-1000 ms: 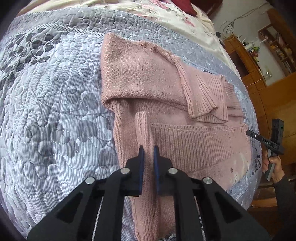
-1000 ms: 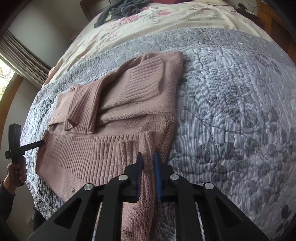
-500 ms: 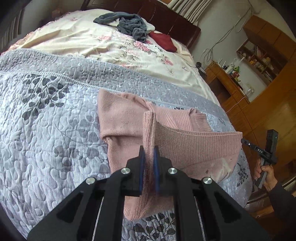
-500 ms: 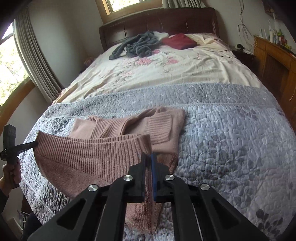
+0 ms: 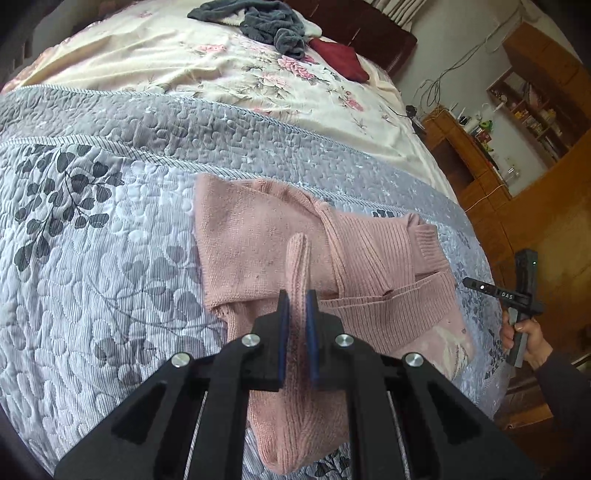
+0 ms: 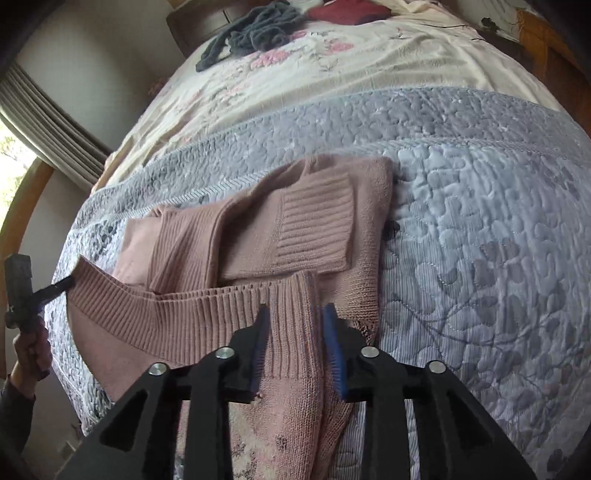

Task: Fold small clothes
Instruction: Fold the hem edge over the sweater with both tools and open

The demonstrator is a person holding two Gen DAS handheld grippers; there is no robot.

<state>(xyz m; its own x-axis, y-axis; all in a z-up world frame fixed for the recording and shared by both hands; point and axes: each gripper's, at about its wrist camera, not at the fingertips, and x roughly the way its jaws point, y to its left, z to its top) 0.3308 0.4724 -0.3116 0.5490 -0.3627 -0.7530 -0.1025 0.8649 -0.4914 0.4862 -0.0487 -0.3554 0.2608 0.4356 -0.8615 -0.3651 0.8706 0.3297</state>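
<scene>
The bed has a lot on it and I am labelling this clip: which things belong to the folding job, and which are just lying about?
In the job:
- pink knitted sweater, hem lifted
- left gripper, shut on the hem
- right gripper, jaws apart around the hem
- grey quilted bedspread beneath

Lying about:
- dark grey crumpled garment
- dark red cushion
- wooden shelves

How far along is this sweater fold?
Done: both sleeves lie folded across the body of the pink knitted sweater. In hand: the ribbed hem is drawn up over them, left claw shut on one corner, right claw open around the other. Remaining: release the hem, flatten it on the grey quilted bedspread, perhaps fold again.
</scene>
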